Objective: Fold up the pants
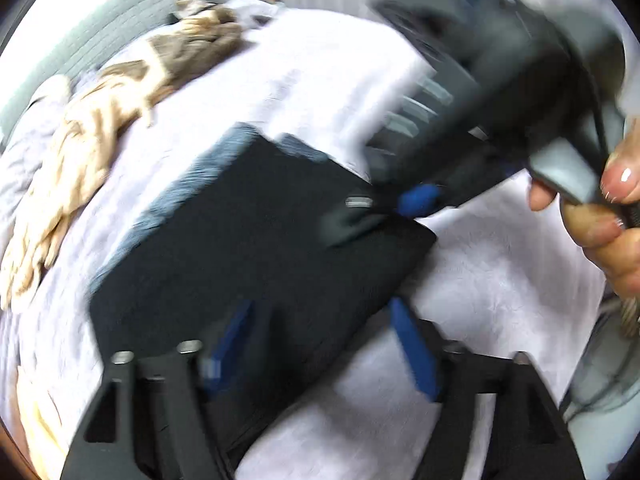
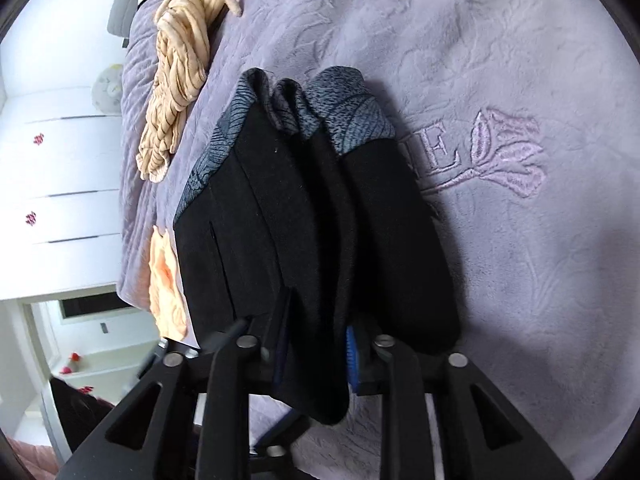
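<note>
Pants (image 2: 304, 216), black and already folded into a thick bundle, lie mid-bed on the lilac blanket (image 2: 520, 280). My right tool (image 2: 316, 356) pinches their near fold; my left tool (image 1: 320, 344) hovers spread above them. Next, I judge: release and flatten the stack.

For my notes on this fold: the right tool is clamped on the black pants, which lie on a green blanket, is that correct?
Not quite: the blanket is lilac, not green, as the right wrist view shows. The rest holds: the right tool is clamped on the black pants lying on it.
</note>
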Tool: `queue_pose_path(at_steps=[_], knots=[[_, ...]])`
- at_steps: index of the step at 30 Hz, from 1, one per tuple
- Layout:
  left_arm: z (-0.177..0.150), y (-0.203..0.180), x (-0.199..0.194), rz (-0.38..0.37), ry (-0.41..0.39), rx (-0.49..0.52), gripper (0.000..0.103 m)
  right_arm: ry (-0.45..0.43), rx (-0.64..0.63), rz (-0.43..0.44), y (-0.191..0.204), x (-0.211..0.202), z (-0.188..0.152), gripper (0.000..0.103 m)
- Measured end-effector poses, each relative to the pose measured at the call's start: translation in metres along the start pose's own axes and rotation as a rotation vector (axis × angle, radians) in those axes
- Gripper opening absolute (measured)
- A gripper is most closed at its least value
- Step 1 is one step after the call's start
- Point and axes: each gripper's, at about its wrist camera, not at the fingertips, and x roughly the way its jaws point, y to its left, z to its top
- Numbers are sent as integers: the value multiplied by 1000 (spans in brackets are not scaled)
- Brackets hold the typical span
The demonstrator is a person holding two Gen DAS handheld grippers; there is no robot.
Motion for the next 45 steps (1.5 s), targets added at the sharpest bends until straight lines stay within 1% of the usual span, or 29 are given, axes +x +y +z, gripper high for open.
queue_pose_path(at_steps=[1, 2, 4, 6, 8, 9, 10, 12, 13, 14, 15, 16, 17, 18, 19, 20, 23, 24, 28, 33, 40, 45], knots=[[-3, 13, -9, 7, -16, -38, 76, -4, -19, -27, 5, -3, -2, 30], [-6, 31, -17, 7, -20, -86, 76, -10, -46, -74, 12, -7, -4, 30], [-13, 66, -24, 31, -10, -197, 76, -26, -85, -157, 19, -15, -9, 31], [-20, 106, -20, 59, 33, -329, 76, -50, -98, -184, 24, -24, -13, 31], [-31, 146, -5, 92, 105, -468, 76, -96, -117, -211, 31, -35, -16, 31], [-35, 159, 0, 92, 134, -510, 76, -118, -131, -222, 36, -38, -16, 31], [-42, 174, 6, 75, 154, -563, 76, -145, -150, -234, 45, -41, -16, 31], [-58, 179, 19, 24, 187, -617, 76, -180, -182, -239, 59, -42, -13, 31], [-64, 177, 30, -20, 232, -630, 77, -188, -201, -238, 66, -40, -11, 31], [-72, 178, 42, -45, 274, -653, 86, -181, -231, -245, 74, -35, -11, 31], [-77, 178, 47, -37, 289, -686, 90, -169, -252, -262, 78, -28, -10, 31], [-81, 178, 49, -38, 281, -721, 94, -151, -274, -295, 83, -19, -9, 31], [-84, 178, 50, -52, 274, -742, 94, -116, -304, -362, 83, -5, -11, 31], [-85, 178, 52, -56, 280, -749, 95, -79, -312, -409, 80, 9, -12, 30], [-86, 177, 53, -44, 289, -753, 100, -42, -305, -445, 75, 21, -12, 30], [-86, 174, 53, -27, 290, -753, 102, -32, -290, -467, 68, 29, -15, 30], [-86, 165, 50, -8, 283, -730, 102, -64, -288, -460, 66, 29, -18, 30], [-86, 157, 46, -3, 283, -718, 102, -60, -289, -463, 65, 29, -19, 30], [-84, 148, 46, 12, 289, -678, 102, -47, -297, -473, 64, 28, -18, 31], [-76, 146, 50, 8, 300, -675, 102, -52, -298, -481, 67, 30, -19, 31], [-69, 143, 51, 26, 305, -656, 102, -57, -295, -473, 66, 30, -21, 31], [-65, 142, 49, 21, 307, -664, 102, -58, -291, -467, 65, 30, -22, 31]])
